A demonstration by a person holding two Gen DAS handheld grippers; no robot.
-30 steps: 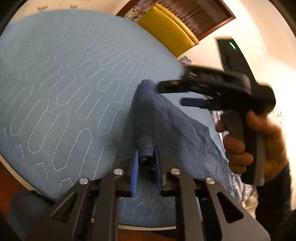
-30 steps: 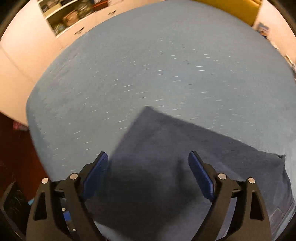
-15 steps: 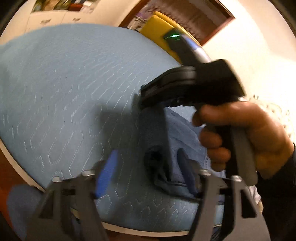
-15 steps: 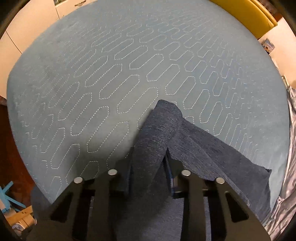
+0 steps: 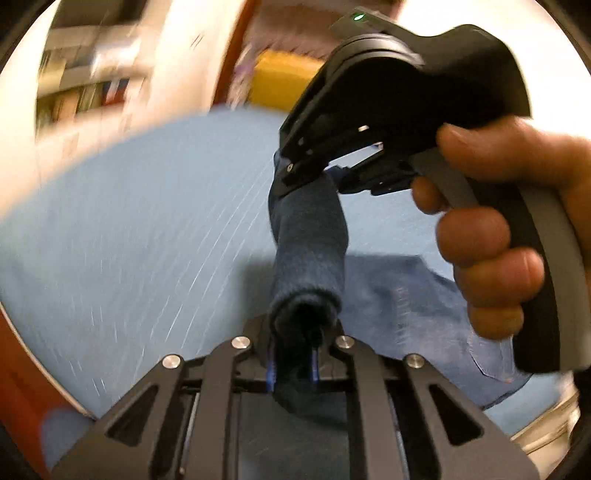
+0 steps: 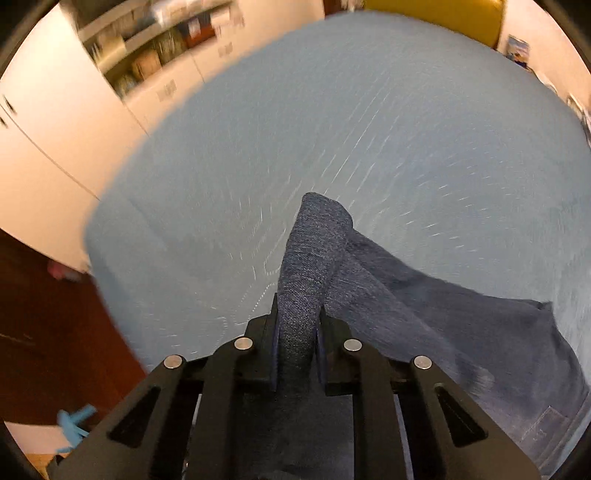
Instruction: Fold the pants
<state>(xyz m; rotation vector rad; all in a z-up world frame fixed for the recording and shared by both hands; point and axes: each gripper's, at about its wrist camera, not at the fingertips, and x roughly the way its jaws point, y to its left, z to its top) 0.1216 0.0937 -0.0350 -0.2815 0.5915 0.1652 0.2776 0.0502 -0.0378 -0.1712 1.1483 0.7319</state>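
Dark blue denim pants (image 5: 310, 236) lie on a light blue quilted bed cover (image 5: 147, 221), with one folded edge lifted into a ridge. My left gripper (image 5: 291, 363) is closing, its blue pads pinching the near end of that ridge. Further along the same ridge, my right gripper (image 5: 295, 177), held by a hand (image 5: 491, 236), clamps the cloth. In the right wrist view the right gripper (image 6: 297, 354) is closing with a thick fold of the pants (image 6: 424, 317) between its pads. The rest of the pants trails down to the right onto the cover (image 6: 369, 129).
A yellow piece of furniture (image 6: 443, 14) stands beyond the far edge of the bed. White cupboards with shelves (image 6: 155, 48) line the wall on the left. Dark wooden floor (image 6: 44, 314) shows past the bed's left edge. Both views are motion-blurred.
The left gripper let go of the fold, opened wide, then closed on it again. The right gripper came down open and closed on the pants. Both have since lifted the fold.
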